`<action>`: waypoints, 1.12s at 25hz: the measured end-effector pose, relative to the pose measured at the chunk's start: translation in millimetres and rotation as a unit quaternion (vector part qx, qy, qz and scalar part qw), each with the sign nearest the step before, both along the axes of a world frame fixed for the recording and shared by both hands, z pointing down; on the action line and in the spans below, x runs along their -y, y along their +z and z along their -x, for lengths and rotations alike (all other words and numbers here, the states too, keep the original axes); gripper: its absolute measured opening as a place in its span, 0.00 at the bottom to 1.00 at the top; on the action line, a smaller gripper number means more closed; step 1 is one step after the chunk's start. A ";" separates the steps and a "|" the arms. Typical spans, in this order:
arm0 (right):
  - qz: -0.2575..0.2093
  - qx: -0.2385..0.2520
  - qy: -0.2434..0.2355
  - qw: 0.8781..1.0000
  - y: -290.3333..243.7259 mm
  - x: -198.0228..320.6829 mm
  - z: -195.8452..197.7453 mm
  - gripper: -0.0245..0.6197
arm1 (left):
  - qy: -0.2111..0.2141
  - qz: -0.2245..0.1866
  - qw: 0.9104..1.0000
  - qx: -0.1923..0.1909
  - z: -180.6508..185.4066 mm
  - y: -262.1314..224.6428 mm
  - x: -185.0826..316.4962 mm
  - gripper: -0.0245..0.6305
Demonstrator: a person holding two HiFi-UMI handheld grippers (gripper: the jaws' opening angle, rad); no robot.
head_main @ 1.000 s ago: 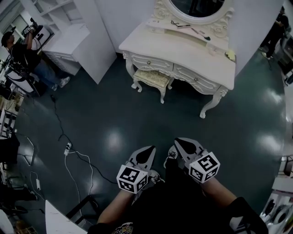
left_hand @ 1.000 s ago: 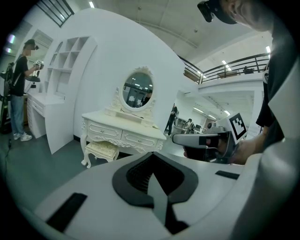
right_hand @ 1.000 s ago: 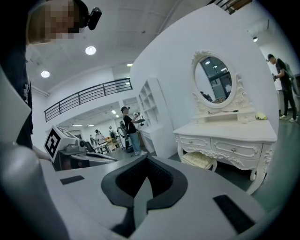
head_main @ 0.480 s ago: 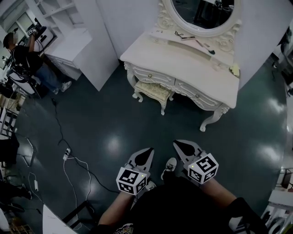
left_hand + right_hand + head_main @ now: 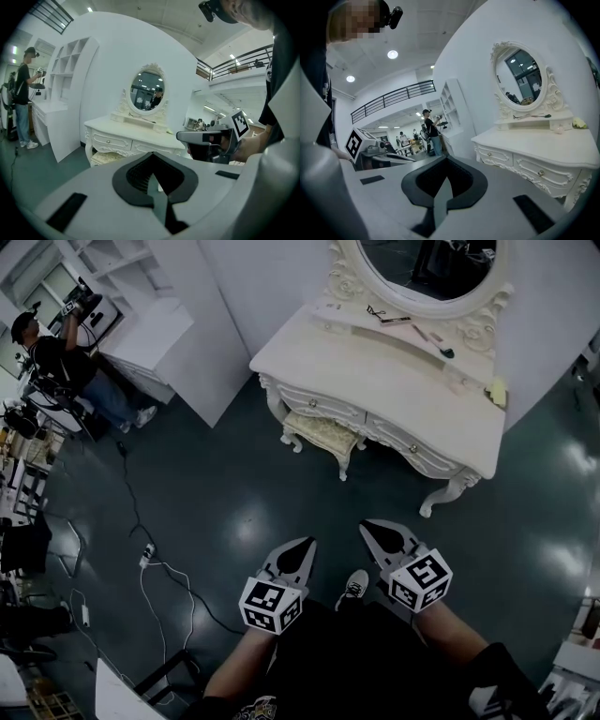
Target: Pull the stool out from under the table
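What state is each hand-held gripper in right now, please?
Left hand-held gripper: closed, holding nothing.
Right hand-held gripper: closed, holding nothing.

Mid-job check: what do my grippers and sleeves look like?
The left gripper and right gripper match: light grey wedges tapering to pointed jaws with black pads, each carrying a cube of black-and-white square markers. No cables show. The person wears black clothing.

floor (image 5: 234,484) is carrying table (image 5: 394,381), stool (image 5: 323,432), cables (image 5: 159,568) | stool is standing half under table | table is bearing mirror (image 5: 427,263), glasses (image 5: 386,314)
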State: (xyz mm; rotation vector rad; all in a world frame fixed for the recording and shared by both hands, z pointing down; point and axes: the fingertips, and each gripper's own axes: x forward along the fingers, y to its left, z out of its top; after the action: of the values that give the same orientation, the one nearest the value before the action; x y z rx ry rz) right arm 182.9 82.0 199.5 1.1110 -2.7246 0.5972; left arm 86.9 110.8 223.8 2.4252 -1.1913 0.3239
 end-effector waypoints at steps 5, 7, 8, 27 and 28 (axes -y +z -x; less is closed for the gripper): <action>-0.001 0.009 0.017 1.000 -2.8 21.8 -0.2 0.08 | 0.003 0.005 1.000 0.005 6.2 -0.3 23.8 0.03; -0.001 0.007 0.025 1.000 -3.2 30.6 0.2 0.08 | 0.006 0.007 1.000 0.000 7.3 1.7 35.6 0.03; -0.001 0.005 0.031 1.000 -3.1 35.5 0.6 0.08 | 0.011 0.009 1.000 -0.003 7.9 3.6 42.0 0.03; 0.013 -0.039 0.207 0.978 13.3 102.9 113.6 0.08 | 0.169 0.009 0.986 -0.011 148.3 24.6 149.7 0.03; 0.011 -0.041 0.214 0.976 13.2 105.4 120.8 0.08 | 0.173 0.008 0.985 -0.008 157.7 27.4 154.3 0.03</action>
State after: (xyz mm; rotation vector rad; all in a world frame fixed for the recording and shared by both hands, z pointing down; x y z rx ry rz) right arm 62.0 -23.4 212.7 1.6918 -2.4112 0.6145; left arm -70.8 -43.5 251.2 2.6096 -0.7508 0.4117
